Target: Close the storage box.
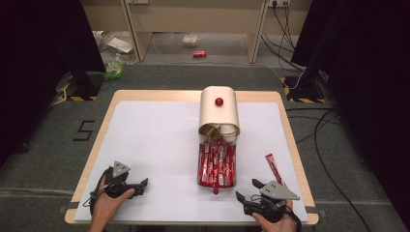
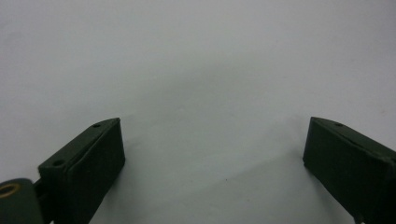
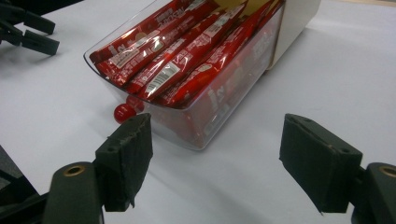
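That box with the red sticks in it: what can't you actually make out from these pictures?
- Back of the clear drawer: high view, hidden under the cream cover.
- Print on the red packets: right gripper view, too blurred to read.
- Pale items at the cover's mouth: high view, too small to identify.

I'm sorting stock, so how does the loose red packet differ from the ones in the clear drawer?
The loose packet lies alone on the white table, right of the drawer; the drawer's packets are packed side by side. The loose one lies angled; the drawer's run lengthwise along it. All are red, slim sticks.
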`<action>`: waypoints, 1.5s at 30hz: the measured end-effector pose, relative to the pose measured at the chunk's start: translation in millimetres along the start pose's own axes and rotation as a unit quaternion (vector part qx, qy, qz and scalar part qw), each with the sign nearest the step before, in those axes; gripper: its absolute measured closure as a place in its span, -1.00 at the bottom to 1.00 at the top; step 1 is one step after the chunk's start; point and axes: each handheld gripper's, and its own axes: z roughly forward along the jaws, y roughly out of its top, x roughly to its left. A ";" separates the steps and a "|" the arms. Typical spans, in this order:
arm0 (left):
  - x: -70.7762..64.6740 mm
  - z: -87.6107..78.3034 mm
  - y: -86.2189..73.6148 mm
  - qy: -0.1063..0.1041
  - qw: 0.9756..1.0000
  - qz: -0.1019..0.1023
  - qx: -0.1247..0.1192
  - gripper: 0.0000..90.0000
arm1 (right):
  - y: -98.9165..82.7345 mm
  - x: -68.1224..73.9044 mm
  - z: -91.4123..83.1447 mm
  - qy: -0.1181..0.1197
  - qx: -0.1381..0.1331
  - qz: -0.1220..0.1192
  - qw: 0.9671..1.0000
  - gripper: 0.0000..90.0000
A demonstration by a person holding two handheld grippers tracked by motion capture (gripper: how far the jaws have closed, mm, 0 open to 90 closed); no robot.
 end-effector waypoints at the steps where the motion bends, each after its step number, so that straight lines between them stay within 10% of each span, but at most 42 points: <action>1: -0.1 0.0 0.0 0.000 1.000 0.000 0.000 -0.90 | -0.2 0.5 1.0 0.000 0.003 -0.004 1.000 -0.42; 45: 0.0 0.0 0.0 0.000 1.000 0.000 0.000 -0.90 | 7.0 12.7 44.1 -0.012 0.020 -0.035 0.999 -0.43</action>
